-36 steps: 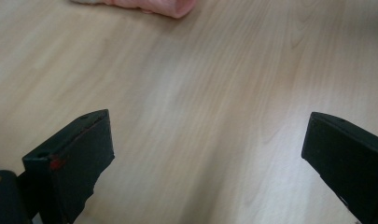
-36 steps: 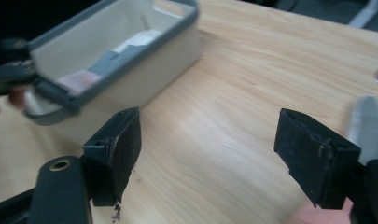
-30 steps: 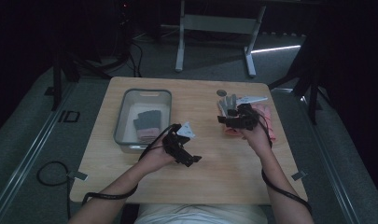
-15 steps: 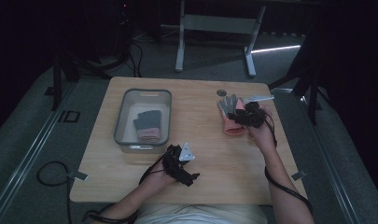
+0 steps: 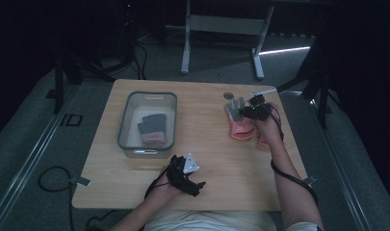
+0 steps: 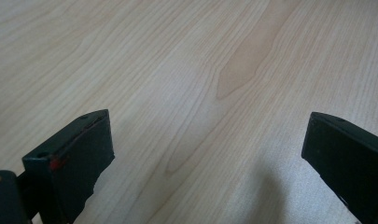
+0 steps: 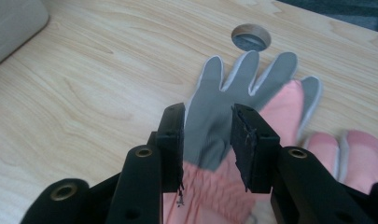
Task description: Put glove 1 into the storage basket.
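Wooden desk (image 5: 207, 144), read left to right. Grey bin (image 5: 130, 115) near the left edge already holds one grey-and-pink glove (image 5: 151, 129). Left gripper (image 5: 190, 179), now lower and nearer the front edge than a second ago, rests with jaws wide apart over bare wood, holding nothing. Second glove (image 7: 233, 126) lies palm-up by the right edge, near the far right corner, beside a round hole (image 7: 251, 37). Right gripper (image 7: 207, 144) has moved onto it; its jaws have just been closing and now straddle the palm above the pink cuff. Whether the pads already pinch the fabric cannot be told; the pickup looks imminent.
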Demonstrator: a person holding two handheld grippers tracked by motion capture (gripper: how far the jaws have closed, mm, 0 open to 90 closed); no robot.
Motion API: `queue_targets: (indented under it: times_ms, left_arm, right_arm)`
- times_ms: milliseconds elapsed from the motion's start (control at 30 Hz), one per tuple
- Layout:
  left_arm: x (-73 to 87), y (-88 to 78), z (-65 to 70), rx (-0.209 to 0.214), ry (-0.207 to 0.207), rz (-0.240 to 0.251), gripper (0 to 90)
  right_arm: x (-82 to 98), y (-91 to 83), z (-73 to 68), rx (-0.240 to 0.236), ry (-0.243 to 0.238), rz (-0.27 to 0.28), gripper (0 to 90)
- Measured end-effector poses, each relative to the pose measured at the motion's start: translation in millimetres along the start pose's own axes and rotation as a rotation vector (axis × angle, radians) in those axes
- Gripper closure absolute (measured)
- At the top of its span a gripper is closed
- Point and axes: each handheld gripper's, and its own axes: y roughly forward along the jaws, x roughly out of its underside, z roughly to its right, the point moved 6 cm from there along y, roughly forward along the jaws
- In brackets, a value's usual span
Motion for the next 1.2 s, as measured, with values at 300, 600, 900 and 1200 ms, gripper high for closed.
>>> queue_targets:
  times_ms: [300, 600, 900, 1200]
  left_arm:
    - [0.6, -0.9, -1.6, -0.018, -0.024, 0.043, 1.9]
    - [-0.7, -3.1, 3.1, -0.013, -0.025, 0.066, 1.9]
    - [1.4, 0.7, 6.2, -0.016, 0.006, 0.038, 1.9]
    - [4.3, -3.0, -1.2, -0.024, 0.002, 0.071, 1.9]
  right_arm:
    - [3.5, 45.4, 6.4, 0.038, -0.089, -0.095, 61.6]
    - [22.9, 68.2, 2.2, 0.035, -0.017, -0.116, 76.9]
    - [18.1, 49.9, -2.1, 0.034, 0.088, -0.045, 88.5]
    - [2.1, -14.7, -40.8, 0.05, 0.106, 0.063, 88.8]
